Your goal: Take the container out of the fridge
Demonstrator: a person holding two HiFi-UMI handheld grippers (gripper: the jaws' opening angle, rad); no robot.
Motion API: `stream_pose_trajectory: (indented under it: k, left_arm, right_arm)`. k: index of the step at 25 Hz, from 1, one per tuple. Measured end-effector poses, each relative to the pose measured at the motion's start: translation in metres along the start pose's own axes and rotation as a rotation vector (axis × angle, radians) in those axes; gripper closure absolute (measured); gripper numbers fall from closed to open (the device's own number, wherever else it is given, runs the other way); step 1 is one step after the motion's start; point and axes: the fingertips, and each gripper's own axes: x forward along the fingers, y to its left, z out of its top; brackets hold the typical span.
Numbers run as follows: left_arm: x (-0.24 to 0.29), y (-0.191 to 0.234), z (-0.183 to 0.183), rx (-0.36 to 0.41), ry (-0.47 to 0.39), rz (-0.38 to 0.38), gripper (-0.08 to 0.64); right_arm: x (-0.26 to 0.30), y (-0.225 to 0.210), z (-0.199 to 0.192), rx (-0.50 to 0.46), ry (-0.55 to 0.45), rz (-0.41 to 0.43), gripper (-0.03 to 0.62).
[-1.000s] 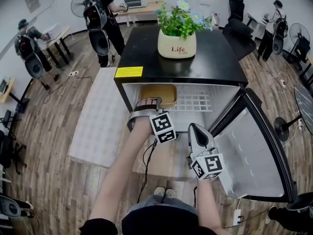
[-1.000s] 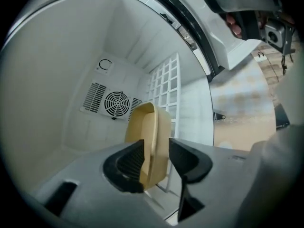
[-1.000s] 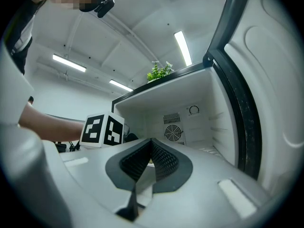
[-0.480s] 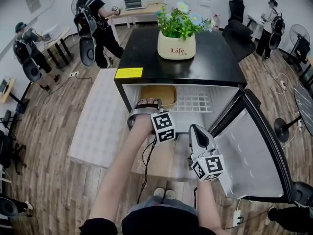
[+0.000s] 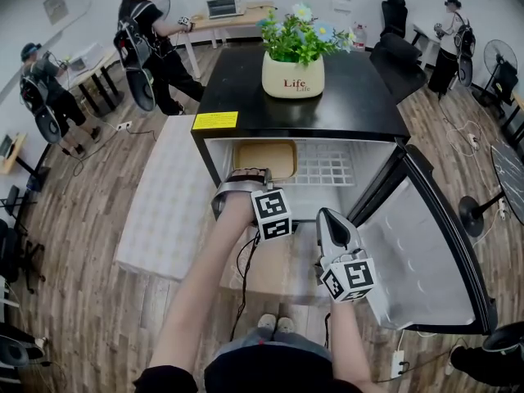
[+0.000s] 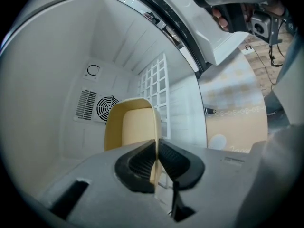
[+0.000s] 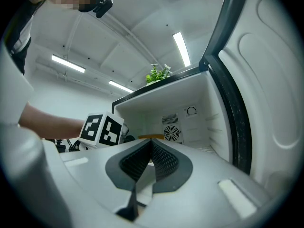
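**Left gripper clamped on the container's wall inside the open fridge**

In the head view the container (image 5: 264,159) shows only in part. Its far end runs under the front edge of the fridge (image 5: 214,150) top, and its near rim lies behind the left gripper (image 5: 245,175). In the right gripper view only a thin orange-tan strip of the container shows just above the jaws. What it rests on cannot be made out.

The left arm stretches up from the lower centre of the head view into the fridge opening at centre, with its marker cube (image 5: 271,214) just outside. In the left gripper view the jaws are pressed almost together, with the container's thin side wall pinched between them. There the container stands at centre left, in front of the round fan grille (image 6: 107,107). The white wire shelf (image 6: 156,84) lies to its right.

The right gripper (image 5: 326,214) hangs outside the fridge at lower centre right, beside the open door (image 5: 426,260). It points toward the opening. In its own view the jaws meet with nothing between them.

There is one container, one fridge, two grippers and one flowerpot (image 5: 293,74) on the fridge top. Three others stand in the background: a person (image 5: 147,31) and a second person (image 5: 41,80) at the upper left, and a third person (image 5: 453,31) at the upper right.
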Motion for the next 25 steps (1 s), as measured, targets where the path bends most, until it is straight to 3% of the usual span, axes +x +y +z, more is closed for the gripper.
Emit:
stream_pose_trajectory:
  k: [5, 9, 17, 22, 25]
  left_arm:
    - [-0.013, -0.004, 0.007, -0.049, -0.053, -0.002, 0.532]
    - [-0.034, -0.007, 0.02, -0.172, -0.165, 0.004, 0.534]
    - [-0.095, -0.016, 0.039, -0.526, -0.48, 0.091, 0.535]
    - [-0.136, -0.016, 0.034, -0.844, -0.717, 0.153, 0.537]
    - [-0.161, -0.012, 0.023, -0.963, -0.817, 0.223, 0.537]
  right_arm:
    - [-0.007, 0.001, 0.003, -0.004, -0.002, -0.005, 0.583]
    - [-0.015, -0.002, 0.007, -0.005, -0.013, -0.027, 0.583]
    - [-0.031, -0.013, 0.01, -0.004, -0.028, -0.097, 0.583]
    - [-0.039, -0.015, 0.012, -0.013, -0.041, -0.142, 0.583]
    - [-0.043, -0.018, 0.013, -0.024, -0.051, -0.175, 0.583]
